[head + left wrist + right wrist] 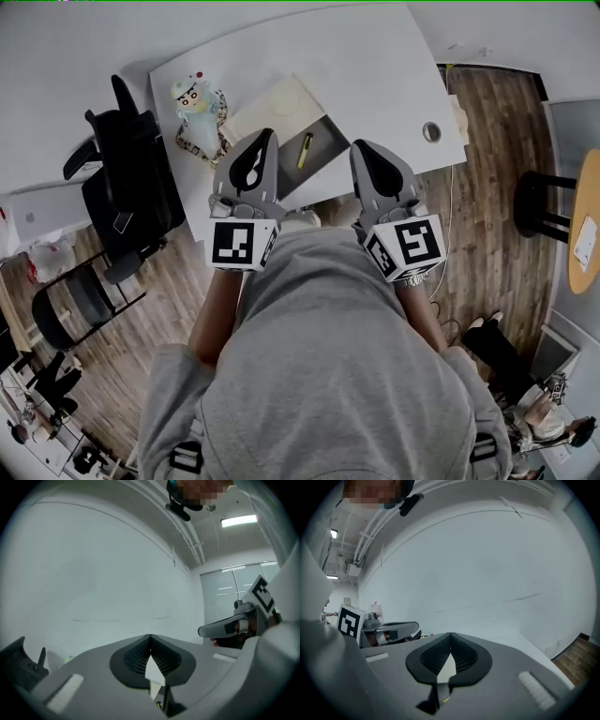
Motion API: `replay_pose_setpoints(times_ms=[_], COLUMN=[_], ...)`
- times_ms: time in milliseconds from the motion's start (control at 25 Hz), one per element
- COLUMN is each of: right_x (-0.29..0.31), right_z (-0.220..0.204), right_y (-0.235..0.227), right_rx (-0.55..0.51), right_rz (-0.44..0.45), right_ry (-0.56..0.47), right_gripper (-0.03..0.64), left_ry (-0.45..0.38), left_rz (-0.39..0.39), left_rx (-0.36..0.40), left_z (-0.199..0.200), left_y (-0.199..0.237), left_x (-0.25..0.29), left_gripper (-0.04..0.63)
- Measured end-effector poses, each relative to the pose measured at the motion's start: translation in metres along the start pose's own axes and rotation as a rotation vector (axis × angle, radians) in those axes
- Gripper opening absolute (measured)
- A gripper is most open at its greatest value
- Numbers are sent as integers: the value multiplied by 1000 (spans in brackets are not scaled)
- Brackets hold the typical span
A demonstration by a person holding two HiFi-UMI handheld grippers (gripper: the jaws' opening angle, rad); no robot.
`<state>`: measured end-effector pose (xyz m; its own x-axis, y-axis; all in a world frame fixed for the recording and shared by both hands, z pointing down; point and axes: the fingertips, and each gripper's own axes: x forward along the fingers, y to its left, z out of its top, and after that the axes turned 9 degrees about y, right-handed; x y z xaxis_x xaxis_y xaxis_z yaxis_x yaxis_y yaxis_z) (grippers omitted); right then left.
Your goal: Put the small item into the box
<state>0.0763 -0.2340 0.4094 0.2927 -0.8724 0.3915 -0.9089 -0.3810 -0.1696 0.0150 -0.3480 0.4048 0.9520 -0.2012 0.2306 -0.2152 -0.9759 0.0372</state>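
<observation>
In the head view, a grey open box (317,157) with a beige lid (279,103) beside it sits near the front edge of the white table (375,66). A small yellow-green item (306,150) lies inside the box. My left gripper (263,139) is shut and empty, raised in front of the person's chest just left of the box. My right gripper (363,150) is also shut and empty, just right of the box. In the left gripper view the left gripper's (150,638) jaws meet and point at a white wall. The right gripper view shows the right gripper's (451,635) jaws closed likewise.
A cartoon doll (199,105) with a patterned strap stands on the table left of the box. A cable hole (431,131) is at the table's right. A black office chair (127,178) and a folding chair (75,300) stand at the left, with a stool (544,197) and a wooden round table (586,220) at the right.
</observation>
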Motion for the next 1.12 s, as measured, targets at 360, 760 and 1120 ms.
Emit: replay_pose_setpoints(times_ms=[360,760,1120], right_x=[-2,-13,-31], right_z=[23,40,65], right_y=[-6,-19,-15], right_rx=[-10,-19,-63], right_rz=[-8,-27,-23], right_ry=[-66,-110,-170], right_gripper=[16,16,15], left_ry=[-59,-99,-114], left_rz=[-4,-33,-54], left_rx=[42,107,109], left_z=[41,59,67], left_y=[-11,-31,-44], left_x=[-8,-10,-13], left_gripper=[0,1,0])
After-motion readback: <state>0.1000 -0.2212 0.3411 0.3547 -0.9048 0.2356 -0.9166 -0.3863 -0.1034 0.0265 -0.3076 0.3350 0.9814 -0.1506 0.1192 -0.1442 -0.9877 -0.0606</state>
